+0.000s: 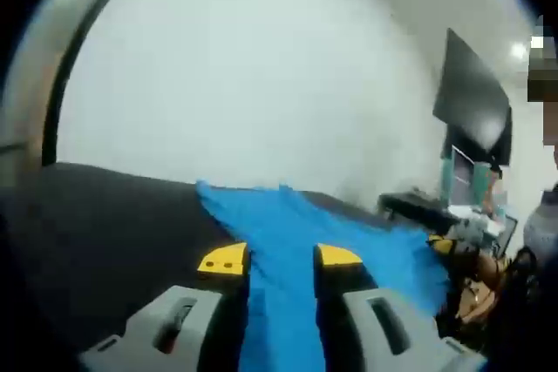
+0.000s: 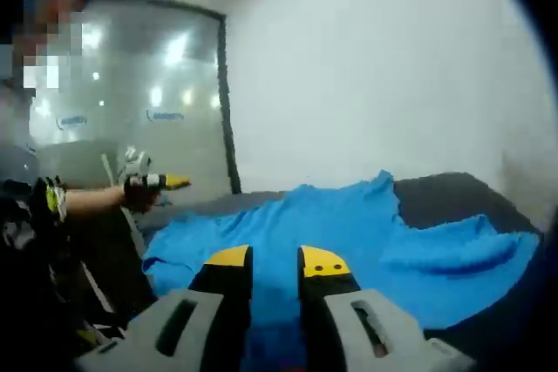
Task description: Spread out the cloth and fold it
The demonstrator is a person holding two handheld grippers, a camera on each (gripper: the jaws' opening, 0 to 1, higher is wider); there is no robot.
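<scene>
A: So, first the big thing. The dark table (image 1: pixel 105 233) carries the blue cloth (image 2: pixel 349 233), which lies rumpled on it, with folds and one raised corner at the far side, near the white wall (image 2: pixel 392 67).

B: How do you think the cloth handles?

A: I judge it soft and light, like a thin towel. It bends everywhere and will sag when lifted, so pulling on the middle only makes more wrinkles. Better to take it at two corners or along one edge.

B: And the grippers?

A: The left gripper (image 1: pixel 281 259) stands over the cloth with a gap between its jaws, and blue shows in that gap; whether it pinches the cloth, I cannot tell. The right gripper (image 2: pixel 275 260) has its jaws almost together above the cloth, but holding or not, I cannot tell either.
</scene>
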